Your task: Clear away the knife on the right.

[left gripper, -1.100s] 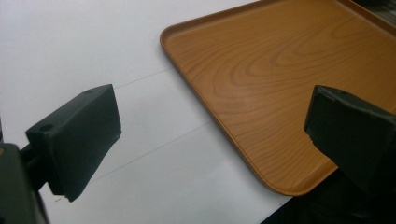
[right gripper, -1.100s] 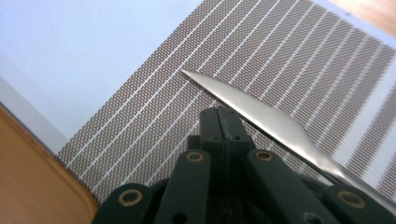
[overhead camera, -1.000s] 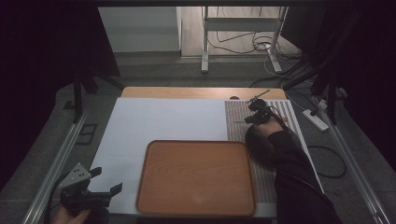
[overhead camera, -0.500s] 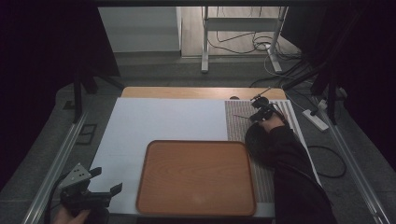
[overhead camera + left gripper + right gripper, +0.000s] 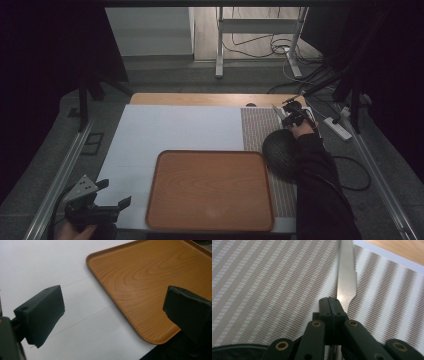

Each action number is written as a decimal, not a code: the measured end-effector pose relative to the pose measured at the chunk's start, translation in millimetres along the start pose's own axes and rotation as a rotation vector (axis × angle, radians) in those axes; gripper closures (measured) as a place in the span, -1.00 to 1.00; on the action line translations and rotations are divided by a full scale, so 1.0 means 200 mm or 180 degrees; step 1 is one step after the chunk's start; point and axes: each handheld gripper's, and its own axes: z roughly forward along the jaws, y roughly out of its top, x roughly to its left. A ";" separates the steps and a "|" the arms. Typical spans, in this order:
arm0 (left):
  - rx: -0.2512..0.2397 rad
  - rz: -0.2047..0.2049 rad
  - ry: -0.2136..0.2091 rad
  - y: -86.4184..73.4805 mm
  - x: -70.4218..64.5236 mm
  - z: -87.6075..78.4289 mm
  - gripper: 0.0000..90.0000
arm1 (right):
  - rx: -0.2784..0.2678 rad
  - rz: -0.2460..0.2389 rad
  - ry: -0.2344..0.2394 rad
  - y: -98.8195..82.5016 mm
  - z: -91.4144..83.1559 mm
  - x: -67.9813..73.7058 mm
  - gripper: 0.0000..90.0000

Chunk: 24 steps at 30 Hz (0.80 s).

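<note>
Left of the wooden tray (image 5: 210, 190), off its near corner, the left gripper (image 5: 107, 202) hovers over the white table sheet (image 5: 175, 130) with its jaws spread wide and nothing between them. Just right of the tray, a dark round bowl-like thing (image 5: 280, 150) sits on the striped mat (image 5: 260, 130). Farther right and beyond the tray's far corner, the right gripper (image 5: 333, 305) has its jaws pinched together on a metal table knife (image 5: 345, 277), gripping near where blade meets handle. I judge the knife thin, stiff, light and slick; pinched across its flat faces it may pivot or slide, so a hold close to the balance point seems wise.
</note>
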 end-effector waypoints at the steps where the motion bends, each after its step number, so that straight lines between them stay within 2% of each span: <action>1: 0.0001 0.0001 0.0001 0.00 0.00 0.00 -0.91 | -0.0005 0.0023 -0.0039 -0.01 0.00 -0.01 1.00; 4: 0.0002 0.0001 0.0003 0.00 0.00 0.00 -0.91 | -0.0026 0.0107 -0.0025 -0.02 -0.01 -0.04 1.00; 7: 0.0005 0.0004 0.0007 0.00 0.00 0.00 -0.91 | -0.0028 0.0129 -0.0042 -0.02 -0.03 -0.05 1.00; 8: 0.0007 0.0007 0.0009 0.00 0.00 0.00 -0.92 | -0.0074 0.0169 -0.0021 -0.02 -0.05 -0.06 0.93; 11: 0.0009 0.0006 0.0011 0.00 0.00 0.00 -0.91 | -0.0170 0.0347 0.0123 -0.01 -0.11 -0.09 0.55; 12: 0.0008 0.0004 0.0011 0.00 0.00 0.00 -0.91 | -0.0195 0.0358 0.0131 -0.01 -0.13 -0.10 0.43; 17: 0.0015 0.0013 0.0020 0.00 -0.01 0.00 -0.91 | -0.0156 0.0529 0.0056 -0.02 -0.15 -0.13 -0.34; 19: 0.0017 0.0015 0.0021 0.00 -0.01 0.00 -0.91 | -0.0108 0.0657 0.0024 -0.03 -0.14 -0.15 -0.69; 21: 0.0016 0.0012 0.0021 0.00 -0.01 0.00 -0.91 | -0.0090 0.0722 -0.0031 -0.03 -0.13 -0.16 -0.84; 22: 0.0015 0.0009 0.0021 0.00 -0.01 0.00 -0.91 | -0.0075 0.0720 -0.0065 -0.04 -0.12 -0.16 -0.94; 24: 0.0016 0.0008 0.0020 0.00 0.00 0.00 -0.91 | -0.0022 0.0675 -0.0170 -0.04 -0.10 -0.15 -1.00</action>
